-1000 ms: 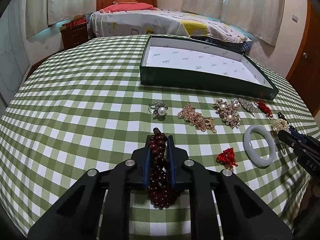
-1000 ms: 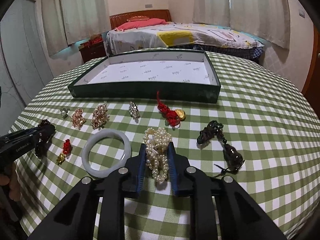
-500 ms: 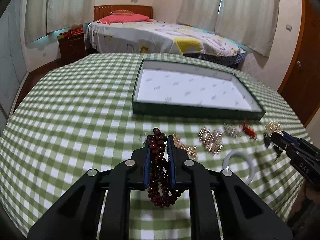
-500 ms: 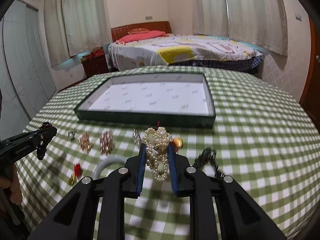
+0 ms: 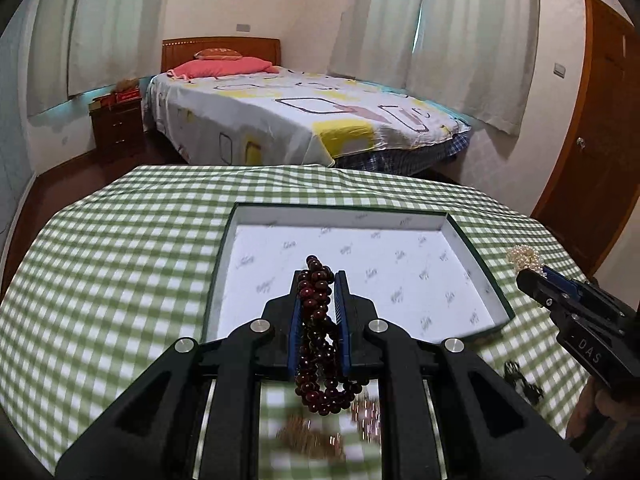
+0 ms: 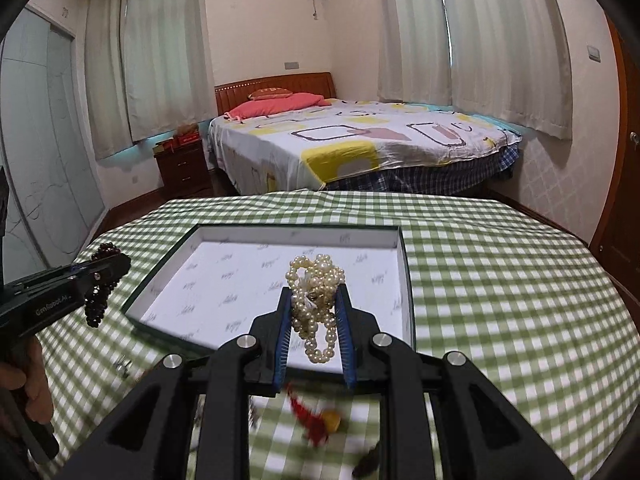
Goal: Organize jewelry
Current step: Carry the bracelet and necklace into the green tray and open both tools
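A tabletop [image 5: 120, 264] under green-checked cloth fills the near half of both views, with a bed beyond it. On its far middle sits a shallow dark-green box [image 5: 486, 276], its white printed lining bare.

The left tool [image 5: 319, 280] hangs above the near edge of the box, its jaws closed on a dark red bead bracelet [image 5: 316, 320]; several loops droop below the pads and a few beads stick up past the tips. To its right, the right tool [image 6: 316, 300] is clamped on a bunched pearl strand [image 6: 316, 280], also over the near part of the box, with a loop dangling.

Both pieces look light and limp, strung beads that swing and slide, so pinching across the gathered loops seems the sound hold; the pearls probably scuff easily.

Blurred on the cloth nearer than the box lie a red knotted charm [image 6: 316, 426] and other small pieces too smeared to name.
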